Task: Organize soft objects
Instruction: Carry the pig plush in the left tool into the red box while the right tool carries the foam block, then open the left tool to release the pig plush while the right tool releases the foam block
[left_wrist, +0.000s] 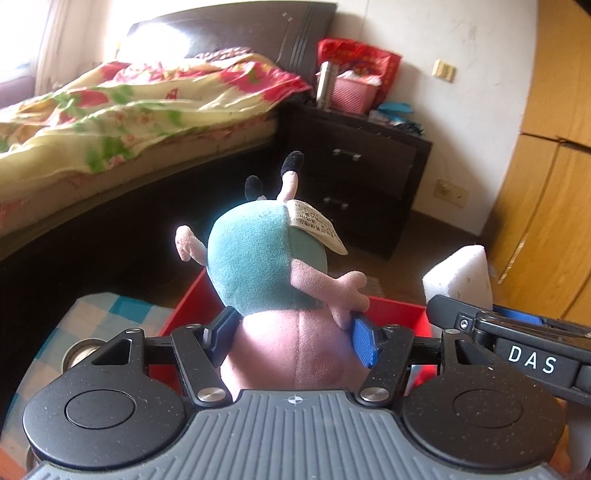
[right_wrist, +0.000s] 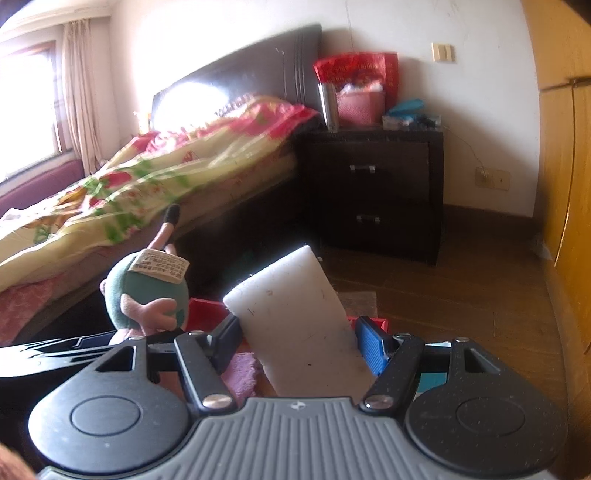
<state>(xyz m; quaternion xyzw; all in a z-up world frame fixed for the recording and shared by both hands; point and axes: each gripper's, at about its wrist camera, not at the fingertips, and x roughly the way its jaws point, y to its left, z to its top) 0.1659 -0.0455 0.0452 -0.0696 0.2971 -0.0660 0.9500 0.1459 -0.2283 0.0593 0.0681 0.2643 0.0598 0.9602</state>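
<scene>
My left gripper (left_wrist: 293, 341) is shut on a pink and teal plush toy (left_wrist: 266, 266), held upside down by its pink head above a red box (left_wrist: 399, 314). The toy's legs point up and away. My right gripper (right_wrist: 299, 345) is shut on a white foam block (right_wrist: 295, 317), held upright above the same red box (right_wrist: 205, 310). The plush toy (right_wrist: 147, 295) shows at the left in the right wrist view, and the foam block (left_wrist: 458, 275) shows at the right in the left wrist view. The right gripper's body (left_wrist: 517, 347) lies close beside my left one.
A bed with a floral quilt (left_wrist: 129, 107) stands to the left. A dark nightstand (left_wrist: 354, 177) with a pink basket and a metal flask is behind. A wooden wardrobe (left_wrist: 546, 184) is at the right. A blue checked cloth (left_wrist: 103, 314) lies left of the box.
</scene>
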